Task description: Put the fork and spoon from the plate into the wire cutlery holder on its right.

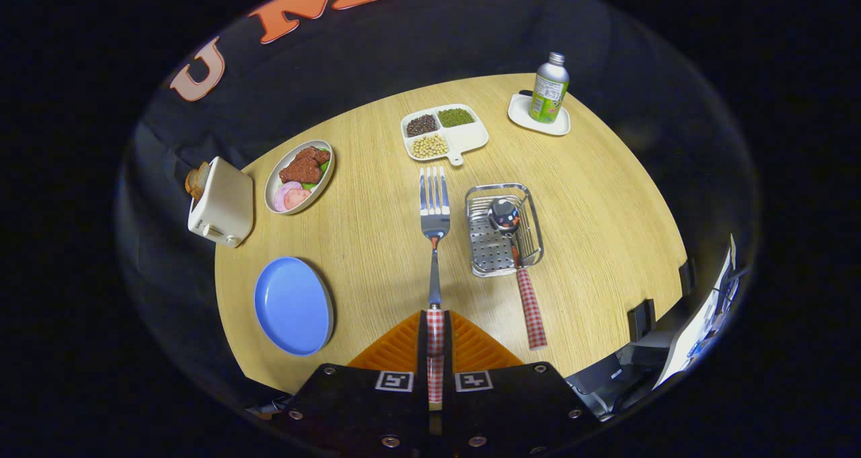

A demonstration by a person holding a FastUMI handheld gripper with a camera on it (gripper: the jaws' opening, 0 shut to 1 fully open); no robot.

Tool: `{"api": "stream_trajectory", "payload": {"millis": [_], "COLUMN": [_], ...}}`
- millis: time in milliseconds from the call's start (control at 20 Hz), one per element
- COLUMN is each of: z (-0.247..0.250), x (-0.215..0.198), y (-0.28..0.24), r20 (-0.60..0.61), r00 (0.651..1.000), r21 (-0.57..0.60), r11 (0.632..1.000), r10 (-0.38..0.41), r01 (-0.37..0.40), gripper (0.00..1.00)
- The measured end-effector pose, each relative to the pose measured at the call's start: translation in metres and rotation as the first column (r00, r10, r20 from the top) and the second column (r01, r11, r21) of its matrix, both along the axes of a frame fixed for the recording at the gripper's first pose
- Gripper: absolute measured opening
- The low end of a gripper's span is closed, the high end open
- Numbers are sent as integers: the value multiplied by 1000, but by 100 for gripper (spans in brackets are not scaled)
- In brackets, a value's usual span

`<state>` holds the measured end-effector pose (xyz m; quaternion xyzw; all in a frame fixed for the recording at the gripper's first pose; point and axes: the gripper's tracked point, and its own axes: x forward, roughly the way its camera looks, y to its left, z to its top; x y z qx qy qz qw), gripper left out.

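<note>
Claw-mounted fisheye, high above table [605,243], looking down

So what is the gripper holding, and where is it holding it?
The gripper holds the fork by its checked handle, pinched between both fingers.

A staged recording booth, not a home: a black cloth wall [417,48] behind a wooden table [605,196] laid with a toaster [222,202] and food dishes [299,175]

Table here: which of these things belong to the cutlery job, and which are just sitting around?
In the job:
fork, clamped in the gripper
spoon, bowl already in the wire cutlery holder
blue plate

Bystanders:
toaster
meat dish
bean tray
bottle on saucer
</note>
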<state>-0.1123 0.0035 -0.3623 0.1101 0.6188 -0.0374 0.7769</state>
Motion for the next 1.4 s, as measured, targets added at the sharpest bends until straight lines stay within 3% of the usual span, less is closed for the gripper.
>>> {"api": "stream_trajectory", "payload": {"millis": [350,550,1150,1400], "z": [-12,-19,-23,-17], "x": [-6,-9,8,0], "y": [-22,-22,-32,-29], "r20": [-143,-256,-482,-573], "r00": [990,966,871,813], "r21": [104,223,327,348], "r11": [995,974,941,929], "r10": [16,19,93,105], "r01": [-1,40,80,126], "gripper": [8,8,9,9]}}
